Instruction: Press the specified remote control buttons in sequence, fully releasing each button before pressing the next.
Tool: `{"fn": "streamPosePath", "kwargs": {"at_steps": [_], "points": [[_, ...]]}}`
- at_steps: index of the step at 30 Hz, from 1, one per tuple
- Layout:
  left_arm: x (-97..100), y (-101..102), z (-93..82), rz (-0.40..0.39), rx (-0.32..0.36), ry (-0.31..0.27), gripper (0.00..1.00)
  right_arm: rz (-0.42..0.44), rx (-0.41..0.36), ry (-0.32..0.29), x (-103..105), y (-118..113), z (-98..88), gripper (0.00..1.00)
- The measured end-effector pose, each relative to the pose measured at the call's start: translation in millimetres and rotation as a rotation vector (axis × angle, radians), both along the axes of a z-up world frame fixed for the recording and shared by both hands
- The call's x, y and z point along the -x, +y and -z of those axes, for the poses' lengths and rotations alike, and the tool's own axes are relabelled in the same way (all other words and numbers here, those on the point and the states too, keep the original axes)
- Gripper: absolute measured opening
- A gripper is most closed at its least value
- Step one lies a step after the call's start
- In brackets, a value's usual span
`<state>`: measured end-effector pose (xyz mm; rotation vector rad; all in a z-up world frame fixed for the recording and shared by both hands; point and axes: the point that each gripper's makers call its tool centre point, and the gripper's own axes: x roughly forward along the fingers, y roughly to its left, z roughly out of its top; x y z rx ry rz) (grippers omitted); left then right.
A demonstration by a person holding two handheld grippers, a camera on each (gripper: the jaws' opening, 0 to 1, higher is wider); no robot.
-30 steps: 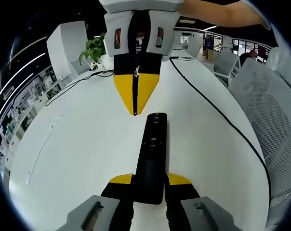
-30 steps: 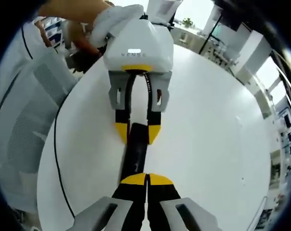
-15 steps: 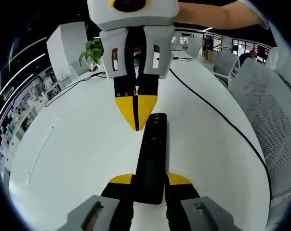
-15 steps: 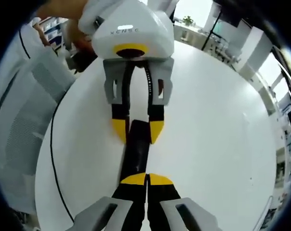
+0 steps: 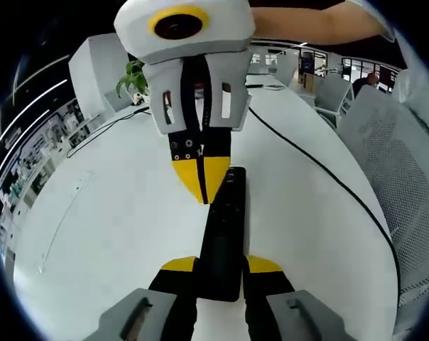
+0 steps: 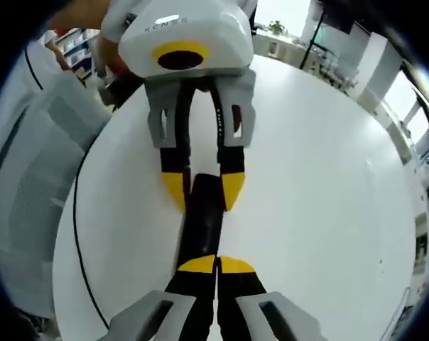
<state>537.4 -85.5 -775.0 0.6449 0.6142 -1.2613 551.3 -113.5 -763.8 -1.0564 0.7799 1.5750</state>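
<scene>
The right gripper (image 5: 202, 186), jaws pressed together, has dropped toward twelve o'clock of the rigid, light remote (image 5: 224, 234), pinched near-end by the left gripper (image 5: 220, 267).

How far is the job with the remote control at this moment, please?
Done: the left gripper clamps the near end of the long black remote control on the white table. In hand: the right gripper, jaws shut, has its yellow tip on or just above the remote's far half. Left: I cannot tell which buttons have been pressed.
</scene>
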Motion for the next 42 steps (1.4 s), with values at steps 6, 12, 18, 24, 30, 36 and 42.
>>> {"fn": "streamPosePath", "kwargs": {"at_steps": [6,12,18,24,30,36,42], "points": [[0.6,-0.1,-0.2,0.002,0.004,0.001,0.23,-0.002,0.01,0.016,0.3,1.3,3.7,0.0],[1.0,0.2,-0.2,0.002,0.007,0.0,0.23,-0.006,0.014,0.023,1.5,2.4,4.4,0.0],[1.3,0.6,-0.4,-0.001,0.008,-0.004,0.23,-0.013,0.022,0.03,4.9,2.3,6.1,0.0],[1.2,0.8,-0.5,-0.001,0.007,-0.008,0.23,-0.018,0.028,0.03,5.9,1.7,7.6,0.0],[0.9,1.0,-0.4,-0.001,0.008,-0.008,0.23,-0.023,0.032,0.029,5.4,1.7,8.1,0.0],[0.8,1.1,-0.3,-0.003,0.01,-0.008,0.23,-0.028,0.044,0.032,5.2,2.0,9.1,0.0],[0.9,1.0,0.1,0.005,-0.001,-0.012,0.23,-0.043,0.065,0.031,4.9,1.8,10.2,0.0]]}}
